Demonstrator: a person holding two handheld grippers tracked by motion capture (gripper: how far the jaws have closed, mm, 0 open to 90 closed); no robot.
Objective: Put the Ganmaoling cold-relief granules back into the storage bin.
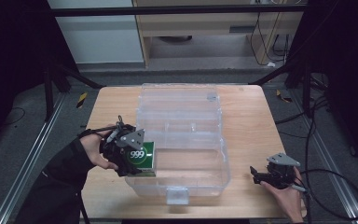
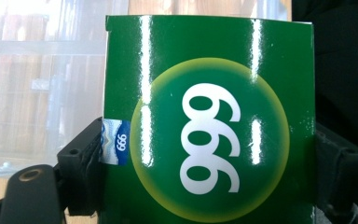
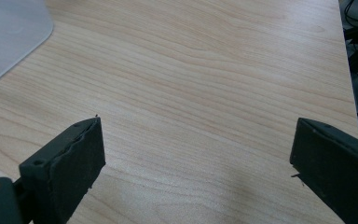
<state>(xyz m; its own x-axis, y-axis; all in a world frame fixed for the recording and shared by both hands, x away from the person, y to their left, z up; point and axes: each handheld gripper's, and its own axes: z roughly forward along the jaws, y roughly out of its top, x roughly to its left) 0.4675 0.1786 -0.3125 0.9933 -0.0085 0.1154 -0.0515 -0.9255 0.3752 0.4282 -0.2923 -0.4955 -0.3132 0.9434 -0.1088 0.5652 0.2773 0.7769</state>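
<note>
A green box [image 1: 142, 157] printed with "999" hangs over the left edge of the clear plastic bin [image 1: 200, 179], with my left gripper [image 1: 129, 157] shut on it. In the left gripper view the green box [image 2: 209, 126] spans the gap between the two black jaws, which press its sides. My right gripper [image 1: 260, 176] rests low at the table's front right, held by a hand, its jaws wide apart. In the right gripper view the right gripper [image 3: 196, 168] has only bare wood between its fingers [image 3: 67, 168].
The clear bin has its lid [image 1: 179, 100] folded back toward the far side, and a latch [image 1: 177, 195] at its front wall. The wooden table [image 1: 249, 121] has bare wood right of the bin. A corner of the bin [image 3: 9, 32] lies ahead-left of the right gripper.
</note>
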